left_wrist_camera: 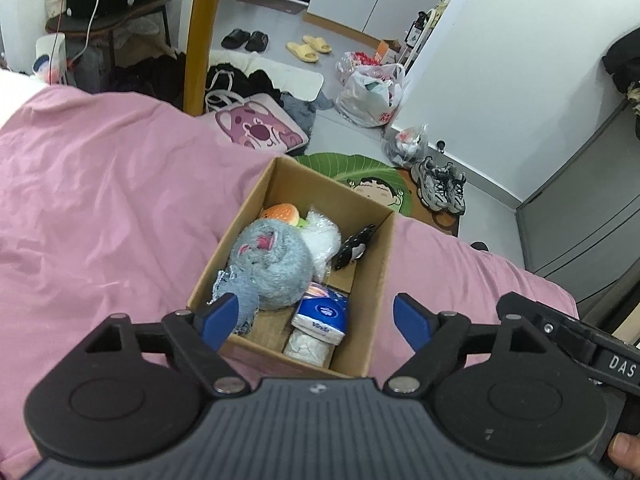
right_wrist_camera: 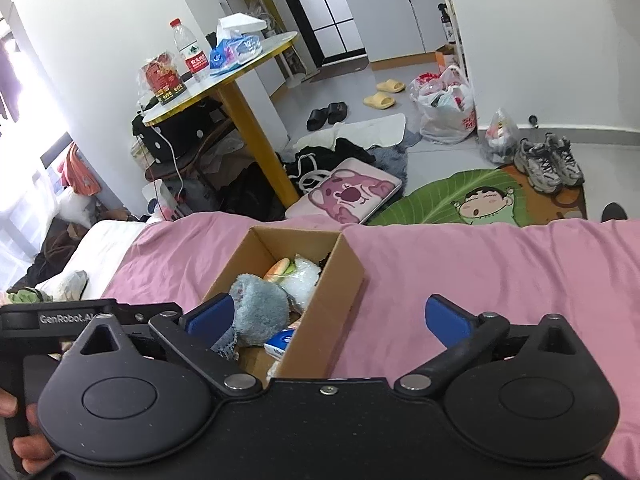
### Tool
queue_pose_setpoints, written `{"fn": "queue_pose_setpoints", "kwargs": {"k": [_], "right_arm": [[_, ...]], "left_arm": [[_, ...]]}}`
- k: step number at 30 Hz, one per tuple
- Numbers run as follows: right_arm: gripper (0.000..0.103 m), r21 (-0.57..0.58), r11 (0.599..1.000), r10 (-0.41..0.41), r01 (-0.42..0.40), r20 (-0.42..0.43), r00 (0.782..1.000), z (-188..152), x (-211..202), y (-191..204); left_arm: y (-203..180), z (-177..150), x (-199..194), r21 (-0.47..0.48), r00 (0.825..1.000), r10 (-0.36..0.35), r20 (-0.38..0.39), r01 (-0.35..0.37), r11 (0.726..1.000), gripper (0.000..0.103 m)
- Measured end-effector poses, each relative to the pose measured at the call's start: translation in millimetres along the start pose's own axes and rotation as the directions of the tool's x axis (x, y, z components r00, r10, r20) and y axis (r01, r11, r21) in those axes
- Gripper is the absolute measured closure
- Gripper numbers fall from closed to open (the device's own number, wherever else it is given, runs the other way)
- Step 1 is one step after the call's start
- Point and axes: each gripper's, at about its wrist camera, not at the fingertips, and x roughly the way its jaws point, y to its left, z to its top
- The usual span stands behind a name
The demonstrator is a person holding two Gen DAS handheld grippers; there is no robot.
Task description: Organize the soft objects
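Observation:
A brown cardboard box (left_wrist_camera: 374,280) stands on the pink bed cover (left_wrist_camera: 100,208). In it lie a grey plush toy (left_wrist_camera: 276,264), a burger-shaped toy (left_wrist_camera: 282,214), a white mesh puff (left_wrist_camera: 320,236), a black-and-white item (left_wrist_camera: 354,246), a blue tissue pack (left_wrist_camera: 322,314) and a piece of denim (left_wrist_camera: 236,300). My left gripper (left_wrist_camera: 316,320) is open and empty just above the box's near end. My right gripper (right_wrist_camera: 328,320) is open and empty, over the box (right_wrist_camera: 332,304) and the pink cover (right_wrist_camera: 480,264). The grey plush (right_wrist_camera: 260,308) shows there too.
Beyond the bed edge lie a pink bear bag (right_wrist_camera: 348,196), a green leaf rug (right_wrist_camera: 472,196), grey sneakers (right_wrist_camera: 548,162), plastic bags (right_wrist_camera: 448,108) and slippers (right_wrist_camera: 384,94). A round table with a yellow leg (right_wrist_camera: 256,136) carries a bottle and tissues. A white pillow (right_wrist_camera: 96,248) lies left.

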Motion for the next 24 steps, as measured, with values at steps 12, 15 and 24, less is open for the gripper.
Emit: {"fn": "queue_pose_setpoints", "kwargs": {"k": [12,15,24], "right_arm": [[0.0,-0.003,1.0,-0.004,0.004,0.041,0.999,-14,-41,-13],[0.0,-0.007,1.0,-0.01,0.01,0.043,0.999,-20,-50,-18],[0.0,-0.016,1.0,-0.005,0.006,0.06,0.998,-34,-77,-24]], "left_arm": [[-38,-18,-46,0.061,0.995,0.072,0.076,-0.077,0.995,0.007],[-47,-25,-56,0.075,0.993,0.074,0.095,-0.081,0.994,0.005],[-62,-54,-76,0.088,0.988,0.087,0.128,-0.099,0.991,0.001]]}}
